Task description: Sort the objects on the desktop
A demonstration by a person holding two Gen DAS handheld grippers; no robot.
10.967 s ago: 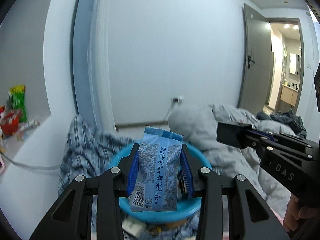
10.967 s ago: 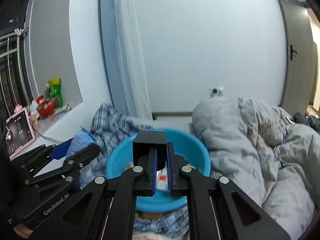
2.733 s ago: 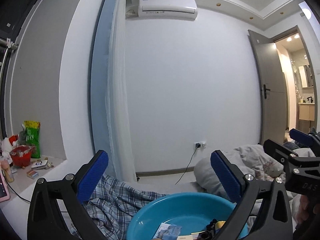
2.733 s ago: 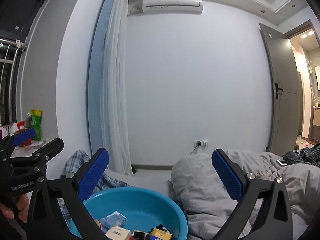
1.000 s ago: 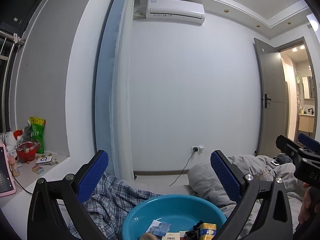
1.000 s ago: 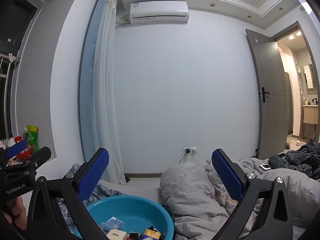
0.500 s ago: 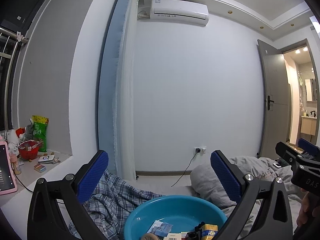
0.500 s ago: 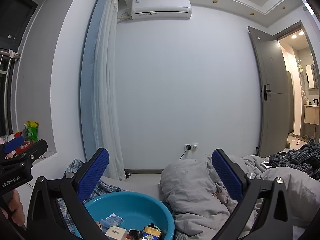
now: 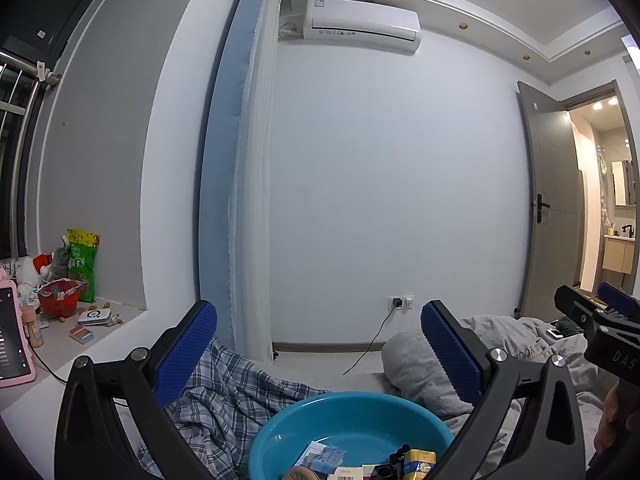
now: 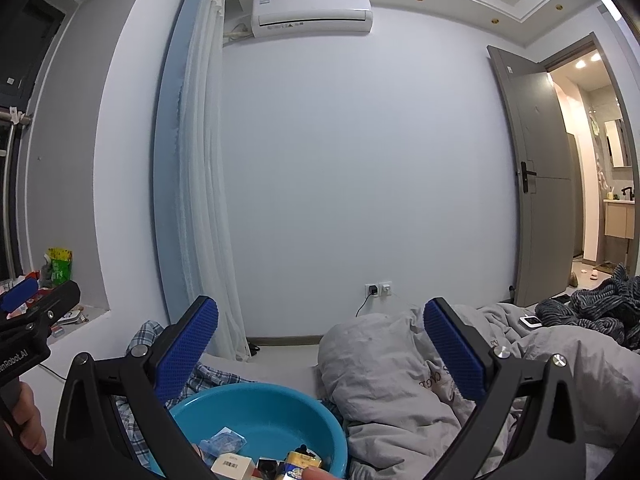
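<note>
Now both your grippers are raised and empty: left gripper (image 9: 318,354) and right gripper (image 10: 320,354) each spread wide above the blue basin (image 10: 240,408), where the blue snack packet (image 10: 224,440) and small boxes (image 10: 234,466) already lie. Tilt down before choosing anything else. Legible writing: "GenRobot.AI" and "DAS" on the gripper bodies.

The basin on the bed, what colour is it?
Blue basin; clearest in the right wrist view.

The bed (image 10: 280,354) carries a blue basin (image 10: 256,408) below the left tongs' (image 9: 318,350) spread pads, touching a plaid cloth (image 9: 232,392) to their left, a rumpled grey duvet (image 10: 400,364) to their right.
</note>
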